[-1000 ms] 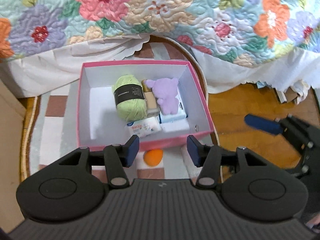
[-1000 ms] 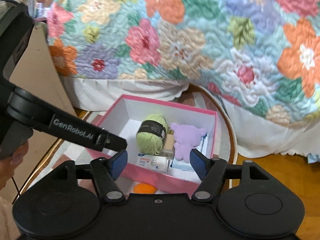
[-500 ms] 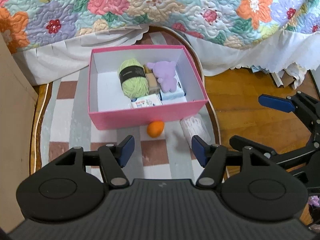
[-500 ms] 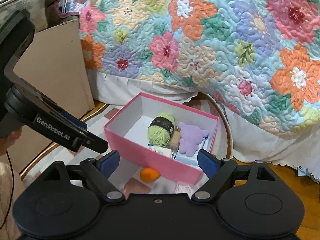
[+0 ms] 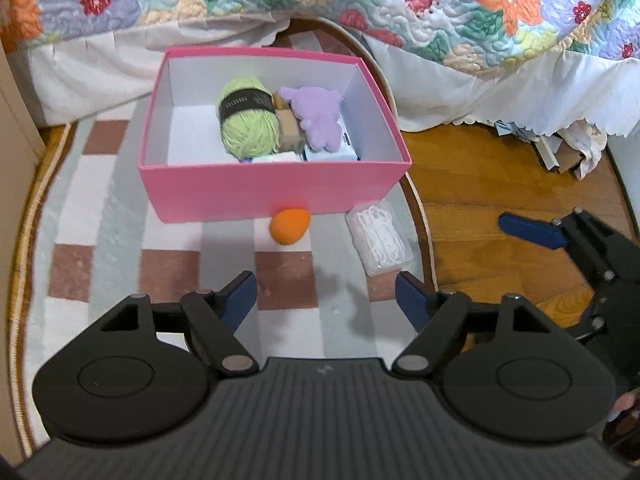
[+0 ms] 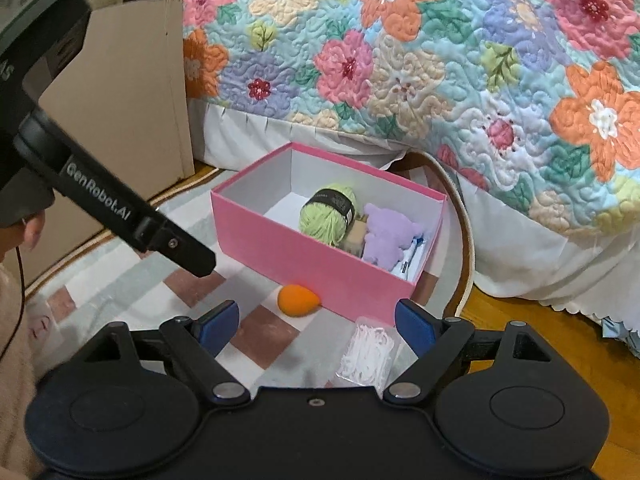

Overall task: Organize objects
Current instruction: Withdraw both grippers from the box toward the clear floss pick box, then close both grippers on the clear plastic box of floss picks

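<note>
Left wrist view: left gripper [image 5: 325,295] has just been opening, jaws apart with nothing between; orange sponge [image 5: 289,225] lies on the rug [image 5: 100,216] ahead, touching or nearly touching the pink box [image 5: 264,190] front wall; clear floss-pick case [image 5: 379,240] ahead to the right, long axis running away from the camera. Right wrist view: right gripper [image 6: 316,323] spread wide, empty; case [image 6: 366,354] sits just ahead between its fingertips, so the right hand looks nearer it; sponge [image 6: 298,299] ahead, slightly left.

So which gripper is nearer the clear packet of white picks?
Right. The right gripper hangs just over the packet; the left gripper sits nearer the orange sponge.
</note>
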